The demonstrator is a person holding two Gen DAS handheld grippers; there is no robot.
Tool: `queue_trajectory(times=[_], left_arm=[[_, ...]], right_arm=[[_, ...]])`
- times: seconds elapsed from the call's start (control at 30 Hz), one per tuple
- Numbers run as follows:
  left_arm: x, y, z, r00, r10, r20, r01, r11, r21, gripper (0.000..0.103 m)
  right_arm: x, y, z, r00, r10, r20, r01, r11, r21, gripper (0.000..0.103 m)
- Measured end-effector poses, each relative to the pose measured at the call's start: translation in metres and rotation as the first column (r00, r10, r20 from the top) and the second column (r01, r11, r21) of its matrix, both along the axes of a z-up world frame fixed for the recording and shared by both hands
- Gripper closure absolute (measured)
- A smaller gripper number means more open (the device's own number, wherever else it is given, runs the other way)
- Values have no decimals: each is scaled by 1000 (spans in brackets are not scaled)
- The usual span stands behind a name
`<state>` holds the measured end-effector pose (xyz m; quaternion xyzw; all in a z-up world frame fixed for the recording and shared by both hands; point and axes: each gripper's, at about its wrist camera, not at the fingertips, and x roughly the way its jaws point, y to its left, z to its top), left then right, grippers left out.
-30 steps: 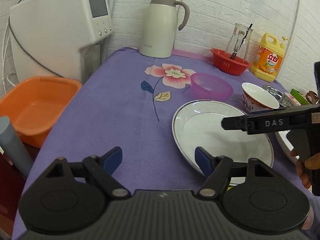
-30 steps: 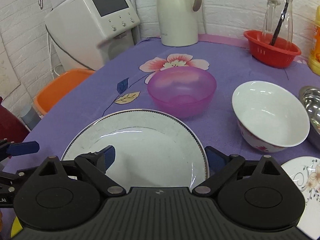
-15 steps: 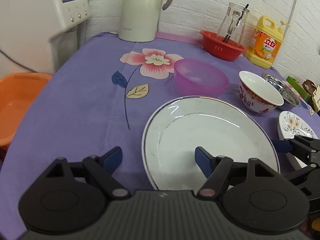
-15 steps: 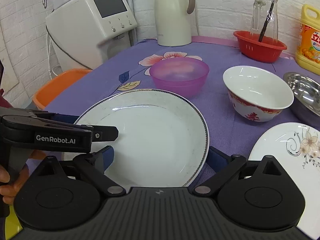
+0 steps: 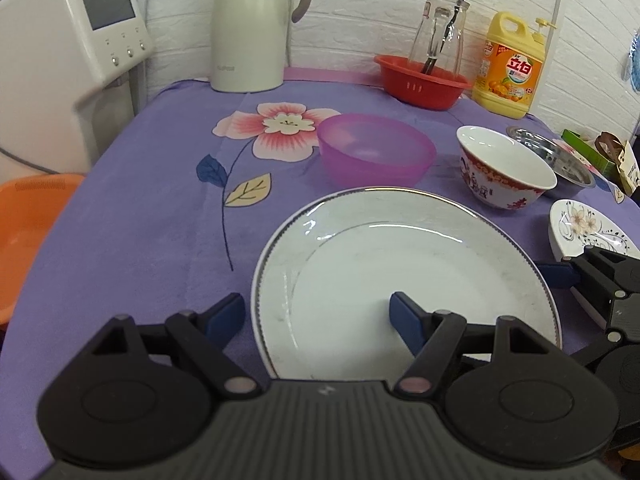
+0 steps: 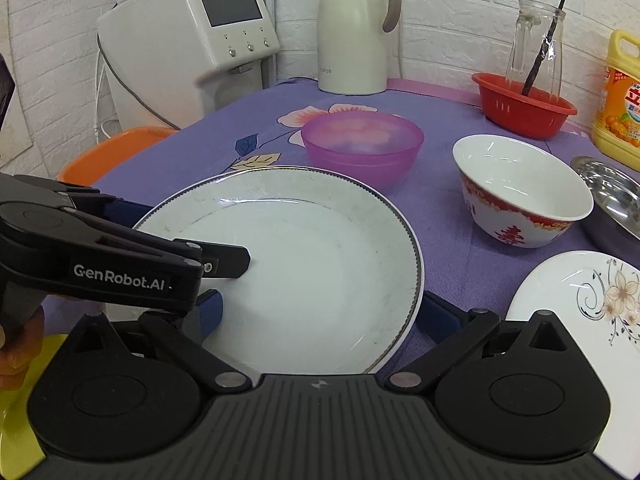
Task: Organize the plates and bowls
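A large white plate (image 5: 400,272) (image 6: 312,256) lies flat on the purple cloth, close in front of both grippers. My left gripper (image 5: 316,316) (image 6: 180,236) is open and straddles the plate's left rim, one finger over the plate and the other over the cloth. My right gripper (image 6: 322,314) is open too, straddling the plate's right rim; one of its fingertips (image 5: 556,274) shows in the left wrist view. Behind the plate stand a purple plastic bowl (image 5: 376,154) (image 6: 362,144) and a red-and-white bowl (image 5: 504,172) (image 6: 520,192). A flowered plate (image 5: 588,232) (image 6: 580,304) lies at the right.
A steel bowl (image 5: 560,156) sits behind the red-and-white bowl. Along the back wall are a cream kettle (image 5: 252,28), a red basket (image 5: 420,84) holding a glass jug, and a yellow detergent bottle (image 5: 512,68). A water dispenser (image 6: 188,40) and an orange basin (image 5: 28,232) stand left of the table.
My left gripper has moved right, so the plate's left rim now lies between its fingers. My right gripper has shifted right and lower, its right finger now outside the plate's rim.
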<state>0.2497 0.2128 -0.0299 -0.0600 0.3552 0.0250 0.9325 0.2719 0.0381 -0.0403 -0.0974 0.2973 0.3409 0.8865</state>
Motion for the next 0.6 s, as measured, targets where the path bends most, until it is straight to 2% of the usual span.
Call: queue_trajectory(times=[0.6], left_arm=[[3, -10, -1, 1000, -16, 0, 16, 1000, 6, 30]], right_arm=[[-4, 5, -1, 1000, 8, -7, -7, 1000, 12, 0]])
